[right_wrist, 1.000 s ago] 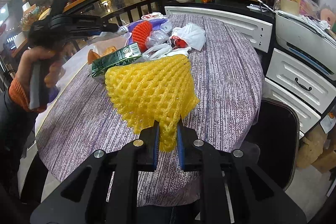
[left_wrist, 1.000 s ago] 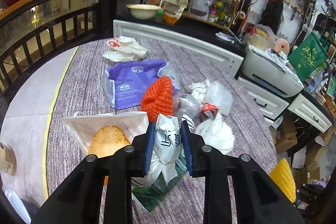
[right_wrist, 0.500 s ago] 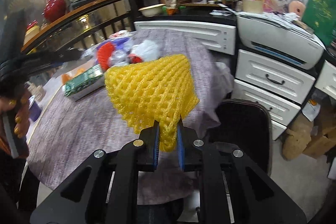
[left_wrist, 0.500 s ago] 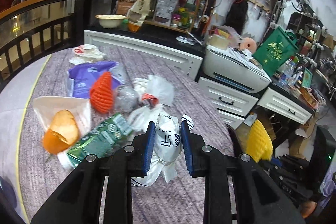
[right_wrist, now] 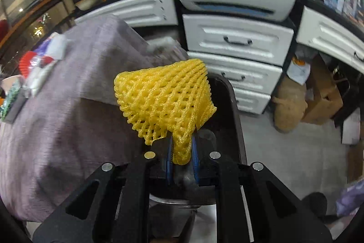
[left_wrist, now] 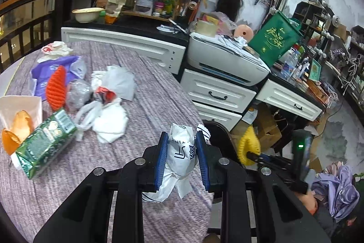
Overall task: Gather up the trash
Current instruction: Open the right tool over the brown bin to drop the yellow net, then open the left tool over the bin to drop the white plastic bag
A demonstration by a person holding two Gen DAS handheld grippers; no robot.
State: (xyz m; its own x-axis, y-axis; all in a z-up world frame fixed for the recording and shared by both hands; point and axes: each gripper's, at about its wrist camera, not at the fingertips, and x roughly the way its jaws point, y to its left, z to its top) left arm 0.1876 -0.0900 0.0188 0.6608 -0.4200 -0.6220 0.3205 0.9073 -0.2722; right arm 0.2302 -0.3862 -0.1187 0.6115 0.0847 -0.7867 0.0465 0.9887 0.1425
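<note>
the left gripper (left_wrist: 181, 157) has its blue pads pressed on a crumpled white wrapper (left_wrist: 179, 159), held above the table's (left_wrist: 147, 95) near edge. the right gripper (right_wrist: 181, 157) pinches the tail of a yellow foam net (right_wrist: 163, 101), which fans out beyond the jaws over a black bin (right_wrist: 229, 106) just beside the table's edge. more litter sits toward the table's far left edge.

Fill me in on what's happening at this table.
A person is clearing trash with two handheld grippers. The left gripper is clamped on a crumpled white wrapper; the right gripper pinches a yellow foam net over a black bin beside the table. A green carton and other litter remain on it.
</note>
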